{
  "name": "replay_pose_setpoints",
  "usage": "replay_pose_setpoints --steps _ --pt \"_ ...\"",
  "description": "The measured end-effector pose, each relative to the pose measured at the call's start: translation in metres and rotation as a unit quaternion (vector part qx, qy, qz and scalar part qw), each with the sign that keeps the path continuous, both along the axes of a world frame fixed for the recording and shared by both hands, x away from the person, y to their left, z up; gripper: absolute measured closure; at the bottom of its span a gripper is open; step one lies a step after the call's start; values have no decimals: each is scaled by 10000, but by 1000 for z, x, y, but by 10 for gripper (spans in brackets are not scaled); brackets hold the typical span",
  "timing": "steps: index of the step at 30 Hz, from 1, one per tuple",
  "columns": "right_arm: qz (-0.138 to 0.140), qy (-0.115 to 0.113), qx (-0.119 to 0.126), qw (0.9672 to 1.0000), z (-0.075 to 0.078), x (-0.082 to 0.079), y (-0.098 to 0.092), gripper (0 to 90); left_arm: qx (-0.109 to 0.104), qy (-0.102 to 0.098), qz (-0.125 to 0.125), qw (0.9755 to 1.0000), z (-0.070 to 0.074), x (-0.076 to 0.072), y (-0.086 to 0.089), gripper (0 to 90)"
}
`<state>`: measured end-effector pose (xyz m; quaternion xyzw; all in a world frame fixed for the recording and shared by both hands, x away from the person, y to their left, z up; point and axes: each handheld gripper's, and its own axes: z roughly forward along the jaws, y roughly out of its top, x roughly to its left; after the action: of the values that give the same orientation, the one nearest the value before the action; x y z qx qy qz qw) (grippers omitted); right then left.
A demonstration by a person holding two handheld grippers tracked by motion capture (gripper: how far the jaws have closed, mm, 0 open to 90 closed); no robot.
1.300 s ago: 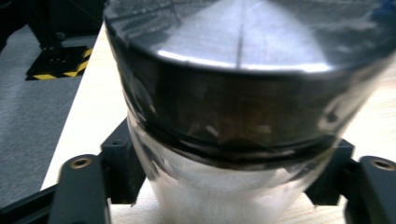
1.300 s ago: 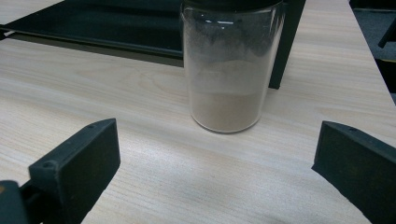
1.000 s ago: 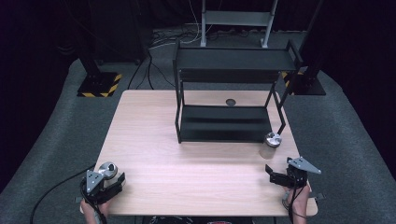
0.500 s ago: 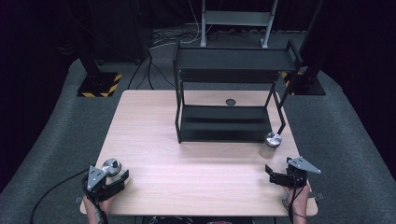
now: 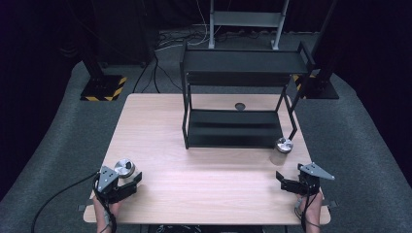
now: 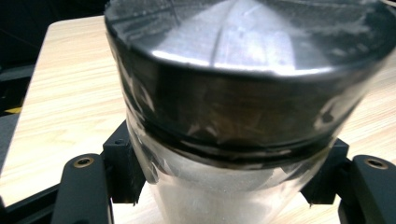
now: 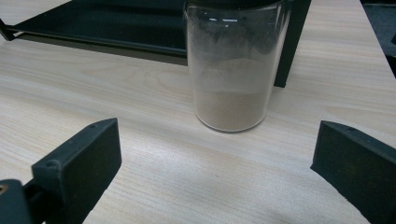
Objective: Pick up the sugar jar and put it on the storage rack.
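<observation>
My left tool (image 5: 127,180) clamped on glass jar with metal lid (image 5: 125,168), near-left corner of tabletop (image 5: 204,174). In left gripper view, jar (image 6: 233,116) sits between both jaws, pads pressing glass. My right tool (image 5: 291,182) apart, holding nothing, near-right. Second jar (image 5: 281,151), brown powder inside (image 7: 231,109), stands just beyond it, beside right front leg of black shelf rack (image 5: 233,128).

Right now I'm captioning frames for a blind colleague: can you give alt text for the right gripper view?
A clear glass jar, partly filled with brownish powder, stands on a pale wooden table beside a black shelf rack. The right tongs face it, open, with jaws wide apart and not touching it.
</observation>
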<state>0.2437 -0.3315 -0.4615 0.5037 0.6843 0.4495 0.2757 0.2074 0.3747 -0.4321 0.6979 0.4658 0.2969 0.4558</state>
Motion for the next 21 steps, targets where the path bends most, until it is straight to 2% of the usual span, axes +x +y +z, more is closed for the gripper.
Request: replay_pose_setpoints --steps 11,21 --pt "8 36 -84 10000 2 1 3 1 48 -59 -319 9995 12 16 -16 305" --pt "29 58 -101 9999 2 2 3 1 189 -81 -572 9982 24 32 -31 305"
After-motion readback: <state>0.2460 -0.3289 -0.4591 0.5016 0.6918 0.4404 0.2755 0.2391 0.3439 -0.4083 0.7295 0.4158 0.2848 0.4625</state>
